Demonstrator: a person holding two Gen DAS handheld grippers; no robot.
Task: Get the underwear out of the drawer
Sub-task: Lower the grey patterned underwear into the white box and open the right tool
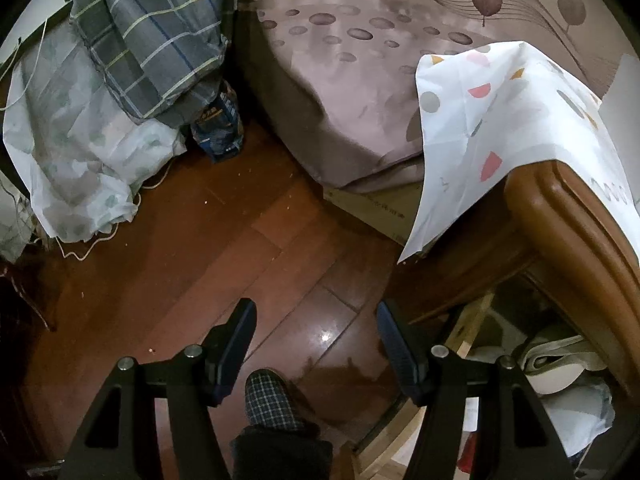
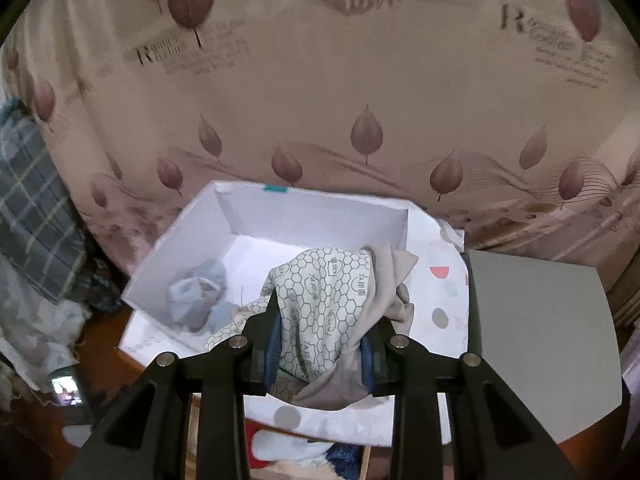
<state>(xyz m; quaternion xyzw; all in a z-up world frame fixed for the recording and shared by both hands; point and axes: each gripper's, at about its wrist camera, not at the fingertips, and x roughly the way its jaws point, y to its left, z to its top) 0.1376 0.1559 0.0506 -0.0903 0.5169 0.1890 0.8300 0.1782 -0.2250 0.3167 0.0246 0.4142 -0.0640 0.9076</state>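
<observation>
In the right wrist view my right gripper (image 2: 326, 320) is shut on beige underwear (image 2: 320, 300) whose lining has a honeycomb print. It hangs just above the near side of a white box (image 2: 320, 216) on the nightstand. A light blue garment (image 2: 198, 296) lies crumpled in the box. Below the gripper, part of the open drawer shows with white, red and blue clothes (image 2: 296, 450). In the left wrist view my left gripper (image 1: 316, 312) is open and empty over the wooden floor. The open drawer (image 1: 394, 424) is at the lower right there.
The wooden nightstand (image 1: 568, 216) carries a white patterned cloth (image 1: 500, 128). Behind it is a bed (image 1: 340, 100) with a pink leaf sheet. Plaid bedding (image 1: 152, 32) is piled at the left. A checked slipper (image 1: 268, 400) stands under the left gripper. A grey board (image 2: 540, 340) lies right of the box.
</observation>
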